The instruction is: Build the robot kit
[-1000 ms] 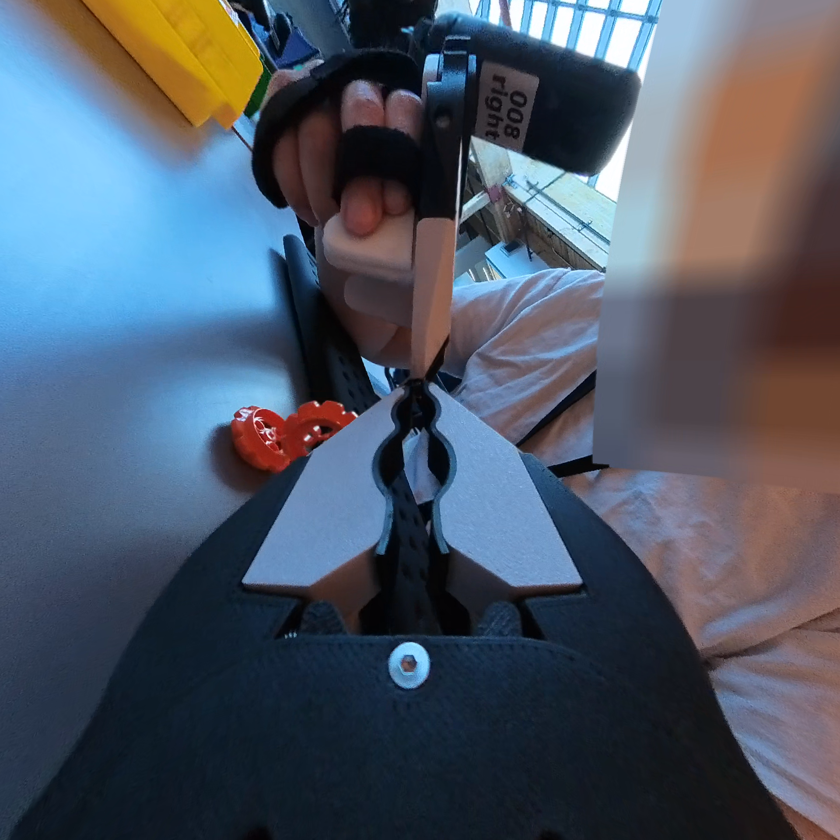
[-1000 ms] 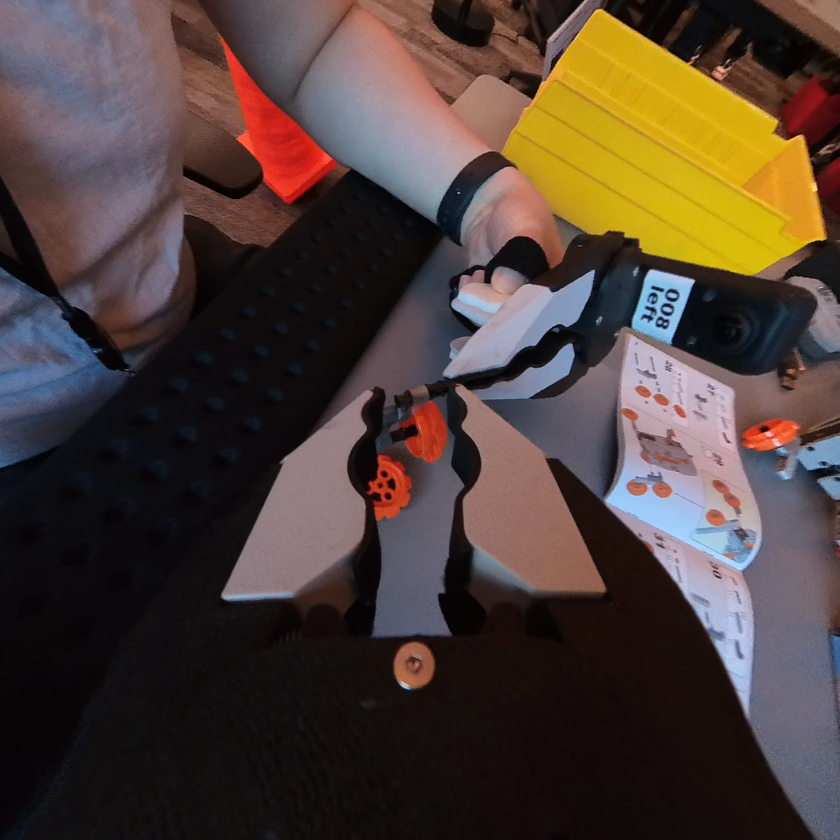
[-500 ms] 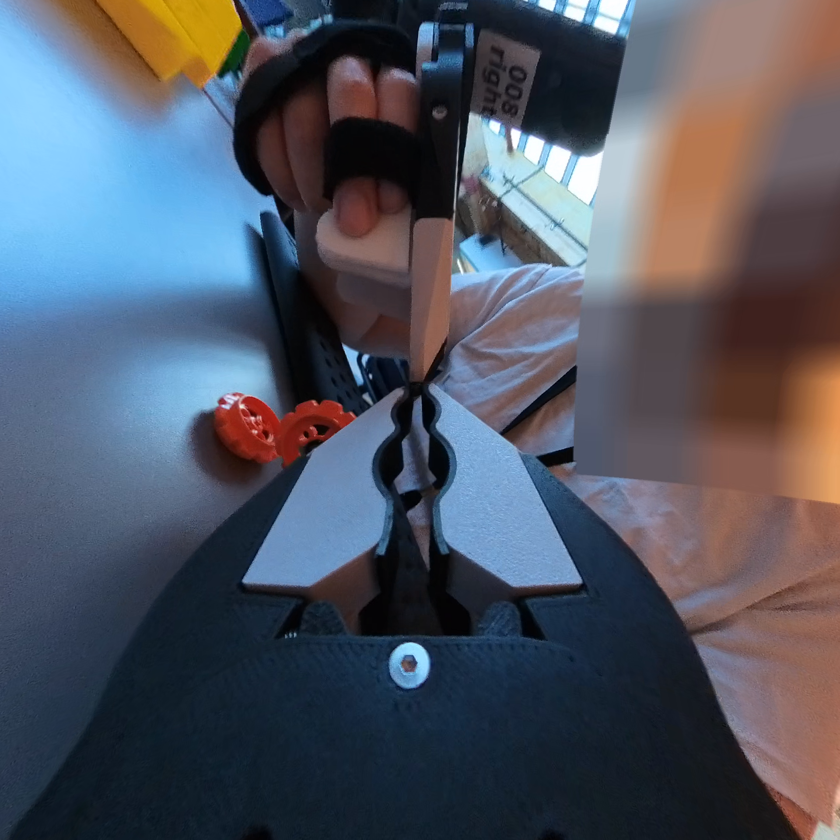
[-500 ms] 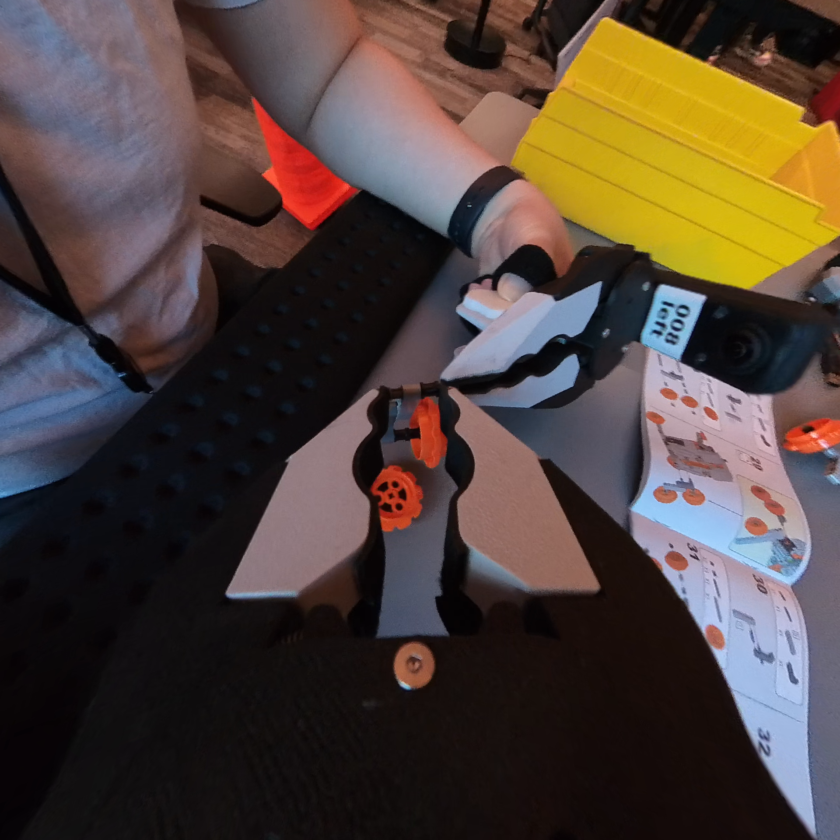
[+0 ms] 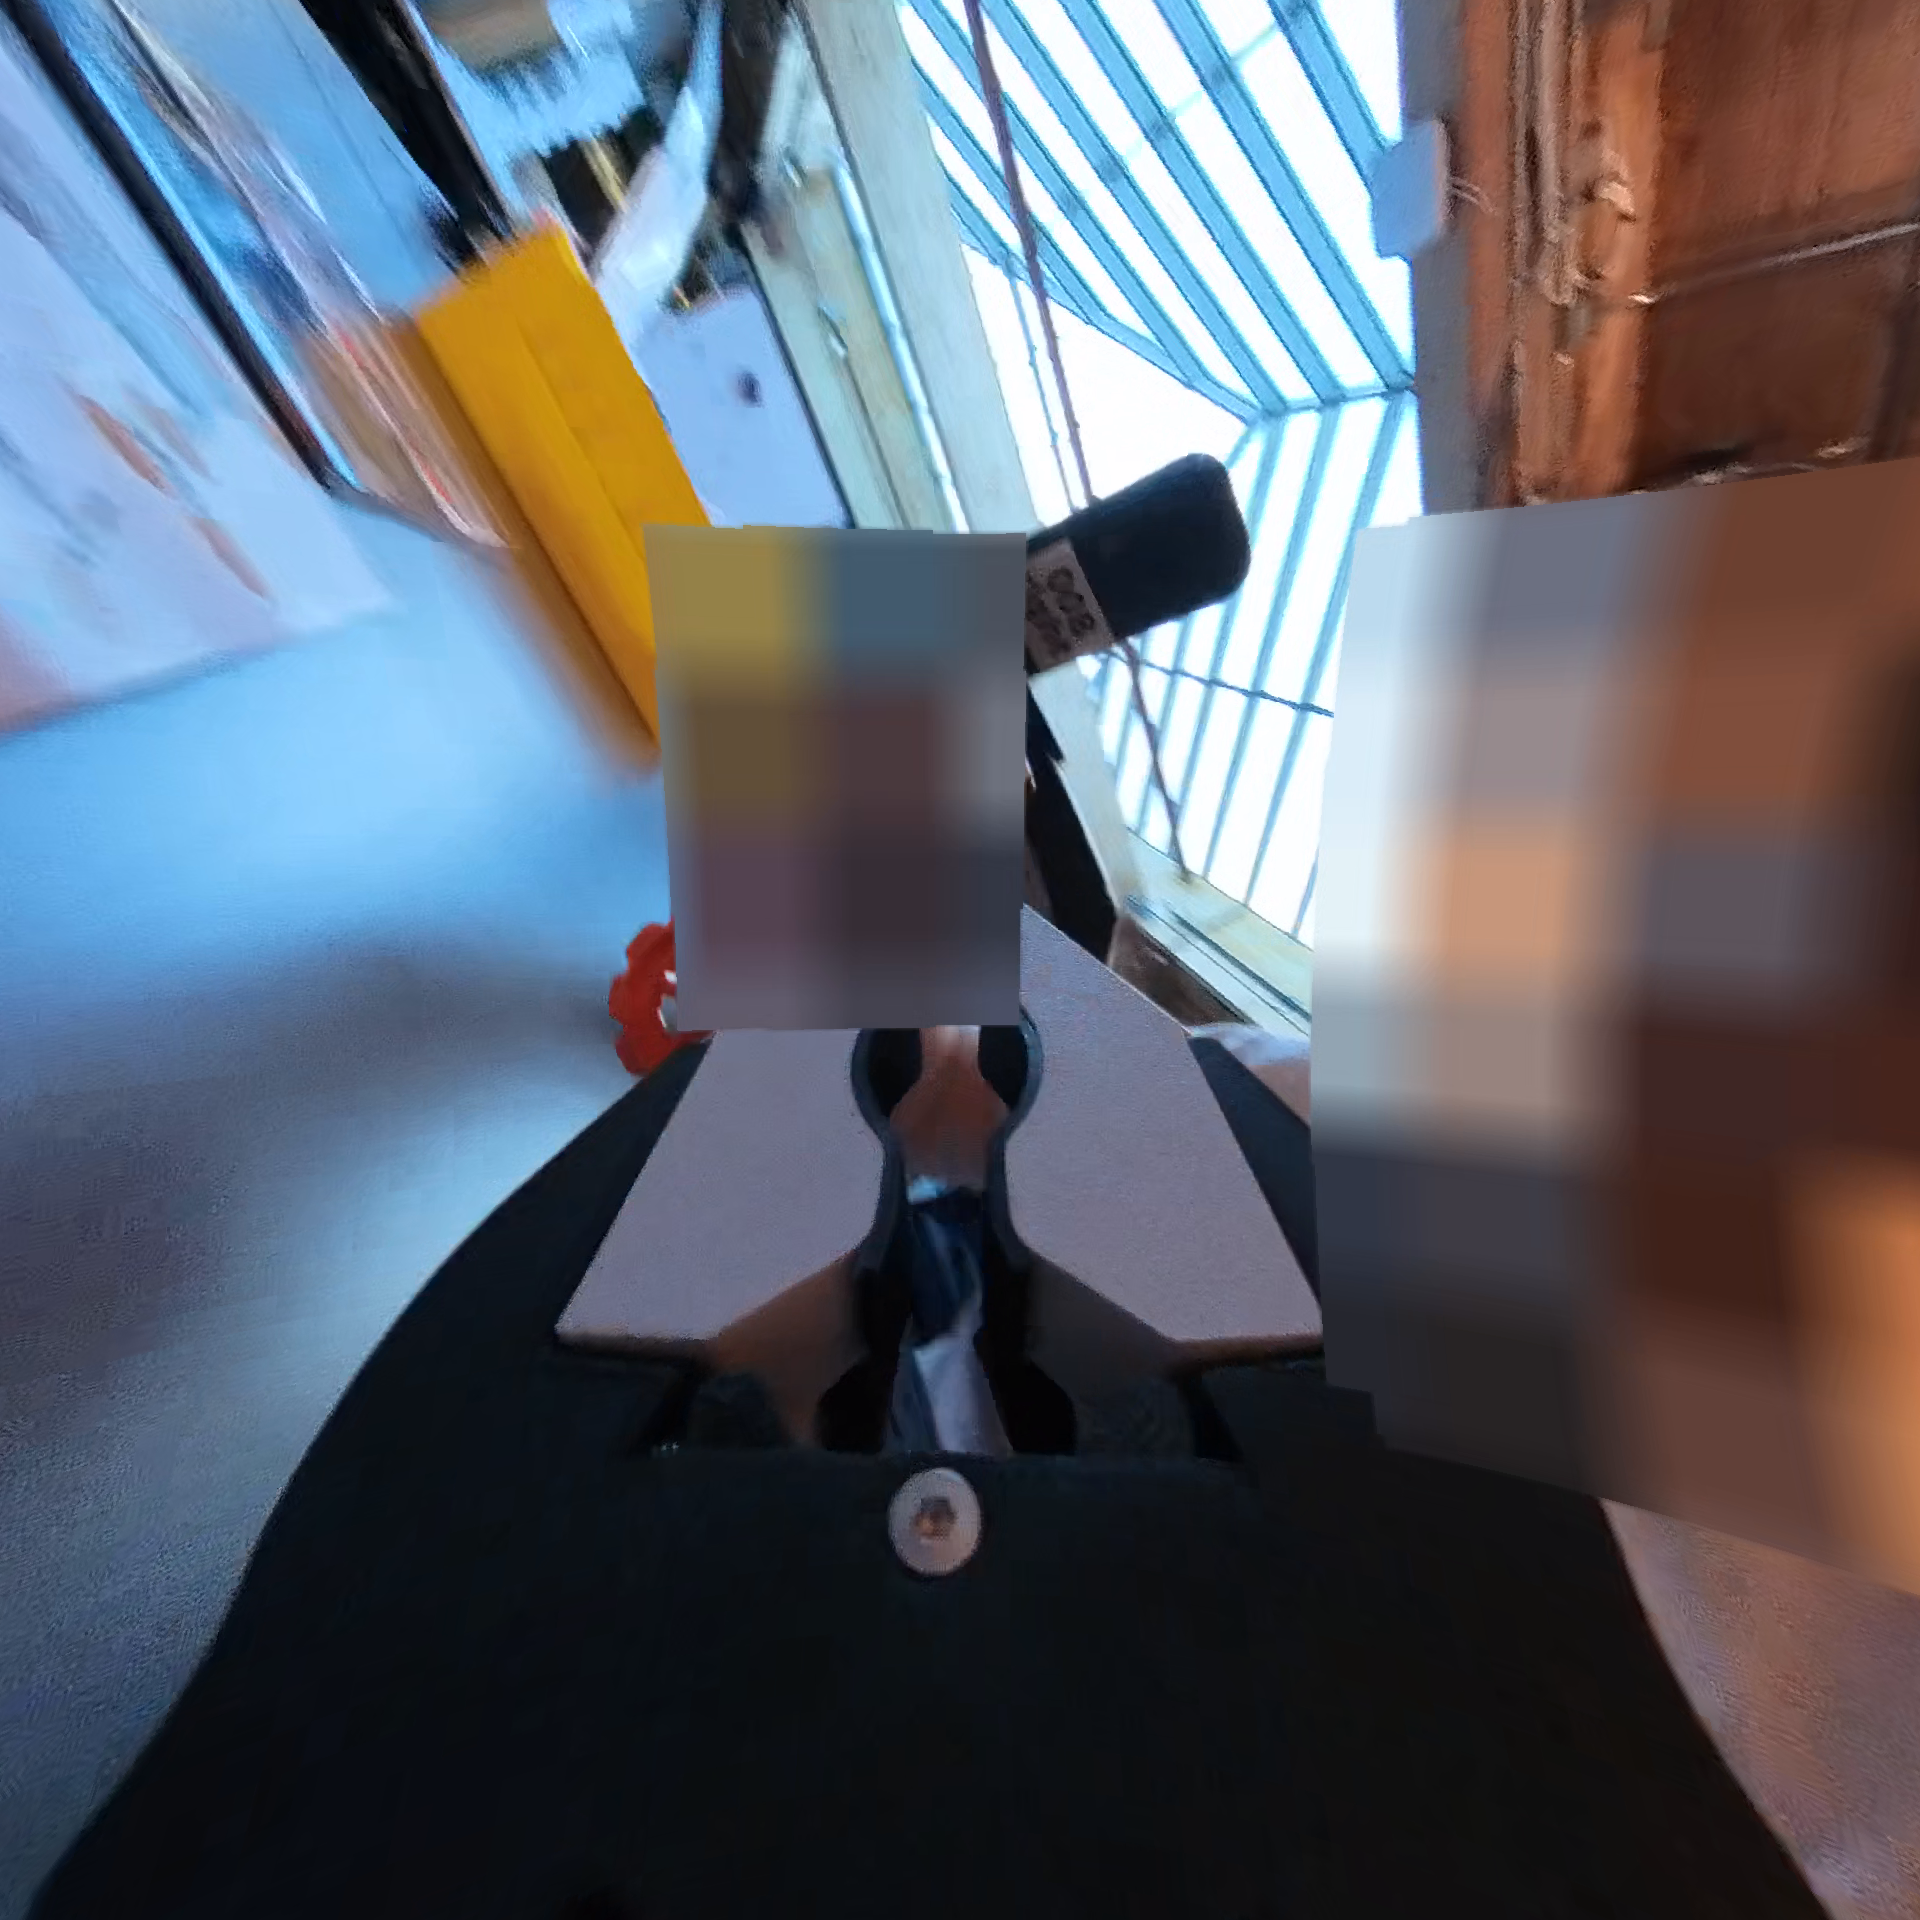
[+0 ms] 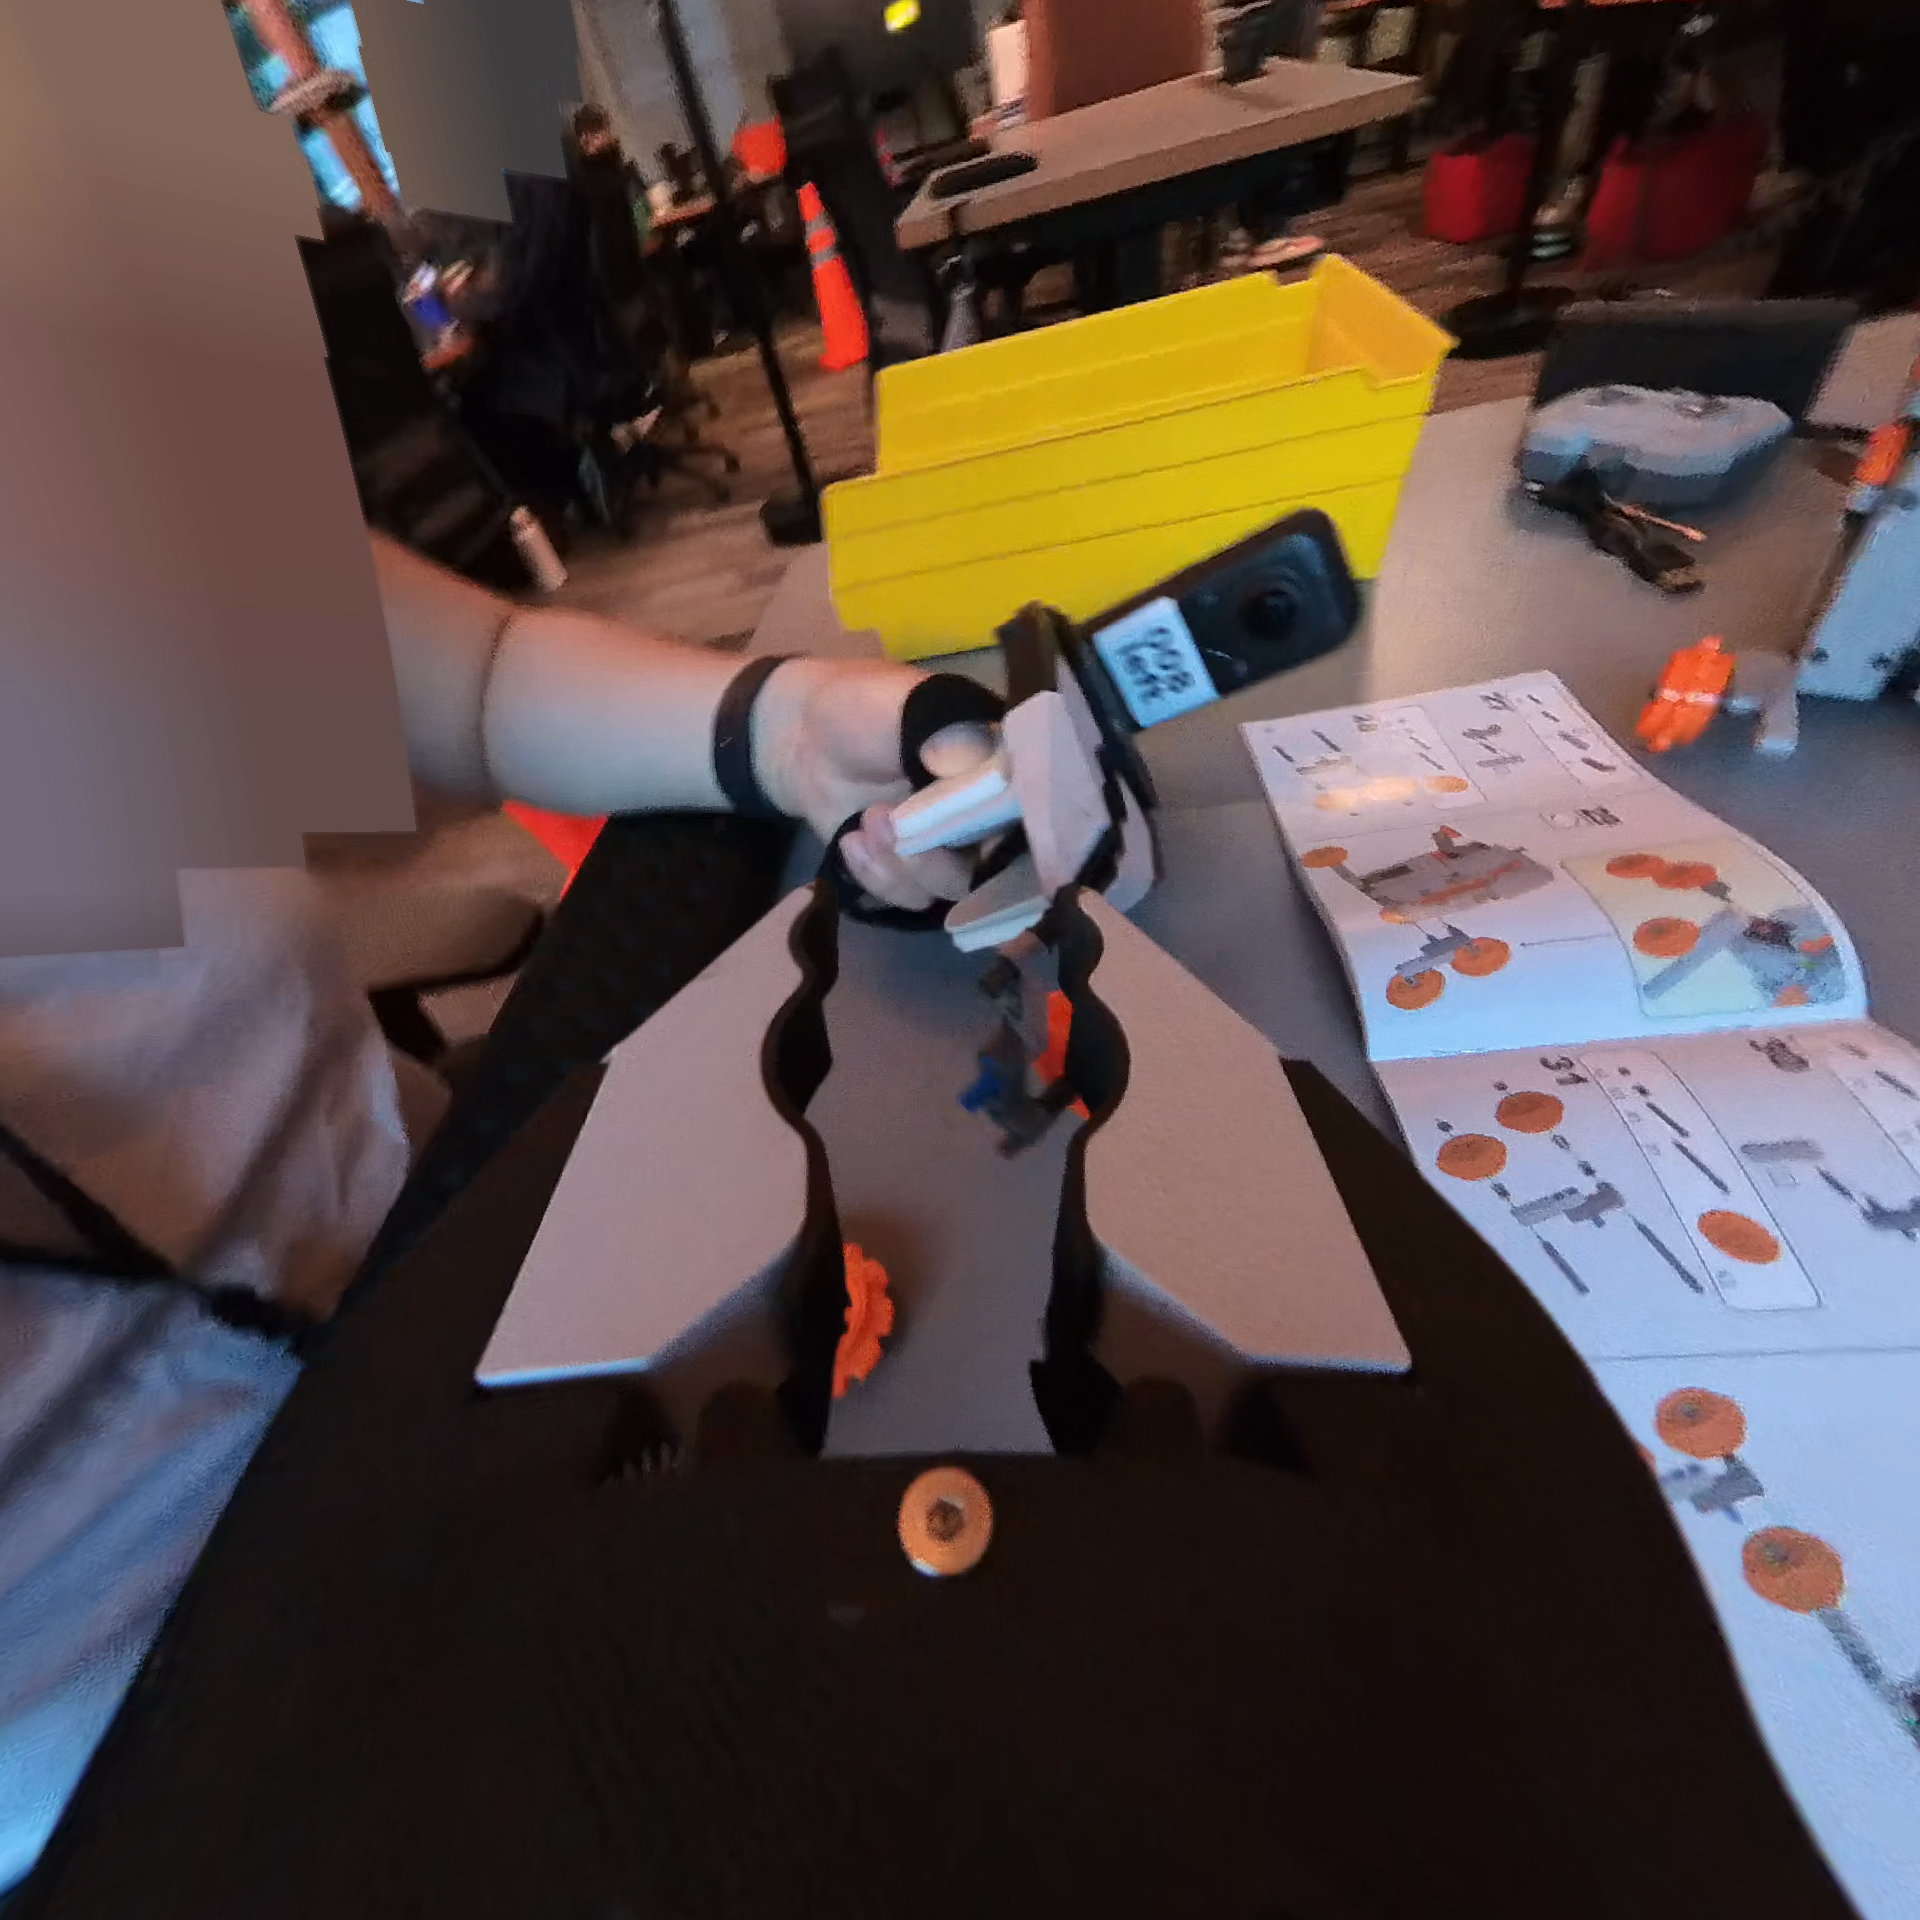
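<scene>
The small grey-and-orange assembly [image 6: 1023, 1049] hangs pinched in your left gripper [image 6: 1023, 914], its long axis near vertical. It sits between the spread, empty jaws of your right gripper [image 6: 945, 909], close to the right finger. Counted: one loose orange gear [image 6: 862, 1320] on the table below, one instruction booklet [image 6: 1558, 935], one yellow bin [image 6: 1122, 468].

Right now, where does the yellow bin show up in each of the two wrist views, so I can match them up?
Left wrist view: the yellow bin is blurred, upper left of centre, left of the mosaic patch.
Right wrist view: the yellow bin stands on the grey table at upper centre, behind the left gripper.
Shared landmark: the open instruction booklet, at the left edge in one view and at the right in the other.
</scene>
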Demonstrator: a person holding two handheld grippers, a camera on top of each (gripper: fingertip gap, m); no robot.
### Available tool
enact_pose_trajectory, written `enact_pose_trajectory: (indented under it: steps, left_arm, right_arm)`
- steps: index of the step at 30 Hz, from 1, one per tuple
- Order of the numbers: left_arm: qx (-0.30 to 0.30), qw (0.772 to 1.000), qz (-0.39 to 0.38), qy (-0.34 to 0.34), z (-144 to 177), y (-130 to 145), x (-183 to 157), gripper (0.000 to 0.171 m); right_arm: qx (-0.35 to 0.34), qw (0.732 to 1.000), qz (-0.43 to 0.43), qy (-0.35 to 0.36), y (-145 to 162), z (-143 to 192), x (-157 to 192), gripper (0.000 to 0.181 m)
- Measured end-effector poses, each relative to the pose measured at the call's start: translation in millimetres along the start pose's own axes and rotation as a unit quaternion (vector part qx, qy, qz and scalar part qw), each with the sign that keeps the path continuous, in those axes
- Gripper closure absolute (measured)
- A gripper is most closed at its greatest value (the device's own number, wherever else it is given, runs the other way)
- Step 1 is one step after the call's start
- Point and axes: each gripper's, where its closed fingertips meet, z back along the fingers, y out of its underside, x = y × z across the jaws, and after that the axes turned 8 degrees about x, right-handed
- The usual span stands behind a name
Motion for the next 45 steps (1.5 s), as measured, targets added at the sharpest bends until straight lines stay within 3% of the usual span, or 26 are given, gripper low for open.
enact_pose_trajectory:
  steps: [1, 5, 7, 9, 13, 19, 22, 26, 29, 32, 34, 37, 40, 45]
  left_arm:
    - [-0.023, 1.000, -0.015, -0.010, 4, -7, -1, 0.171]
    - [-0.093, 0.994, -0.044, -0.036, 14, -24, -4, 0.171]
    - [-0.101, 0.993, -0.051, -0.047, 16, -26, -4, 0.171]
    - [-0.101, 0.992, -0.055, -0.052, 16, -26, -3, 0.171]
    - [-0.121, 0.988, -0.065, -0.073, 20, -30, 0, 0.171]
    - [-0.086, 0.988, -0.061, -0.112, 18, -21, 11, 0.171]
    - [-0.042, 0.968, -0.152, -0.194, 29, -22, 14, 0.147]
    - [0.050, 0.903, -0.340, -0.258, 20, -13, 7, 0.141]
    - [0.095, 0.876, -0.390, -0.269, 4, 0, 9, 0.142]
    - [0.106, 0.845, -0.430, -0.299, -1, 2, 15, 0.156]
    - [0.114, 0.836, -0.444, -0.302, -3, 4, 15, 0.162]
    - [0.123, 0.843, -0.430, -0.299, -4, 7, 19, 0.161]
    - [0.128, 0.839, -0.431, -0.305, -3, 7, 21, 0.171]
    - [0.149, 0.827, -0.432, -0.326, 1, 9, 28, 0.171]
  right_arm:
    - [-0.002, 1.000, -0.020, 0.023, -1, -2, -9, 0.140]
    - [0.007, 0.994, -0.039, 0.101, 1, -11, -30, 0.144]
    - [0.000, 0.991, -0.033, 0.131, 0, -12, -38, 0.153]
    - [0.011, 0.990, -0.020, 0.139, 2, -14, -40, 0.173]
    - [-0.007, 0.990, -0.041, 0.133, 3, -6, -47, 0.176]
    - [0.016, 0.996, -0.073, 0.053, 18, 3, -43, 0.175]
    - [0.033, 0.996, -0.076, 0.014, 26, 12, -36, 0.176]
    - [0.029, 0.998, -0.054, -0.019, 29, 18, -31, 0.176]
    - [0.018, 0.998, -0.047, -0.042, 30, 16, -27, 0.176]
    - [0.018, 0.998, -0.038, -0.056, 33, 13, -26, 0.175]
    - [0.015, 0.997, -0.034, -0.061, 34, 11, -26, 0.175]
    - [0.016, 0.997, -0.029, -0.066, 37, 7, -28, 0.175]
    - [0.015, 0.997, -0.027, -0.070, 39, 5, -29, 0.175]
    - [0.013, 0.998, -0.015, -0.067, 45, 2, -35, 0.171]
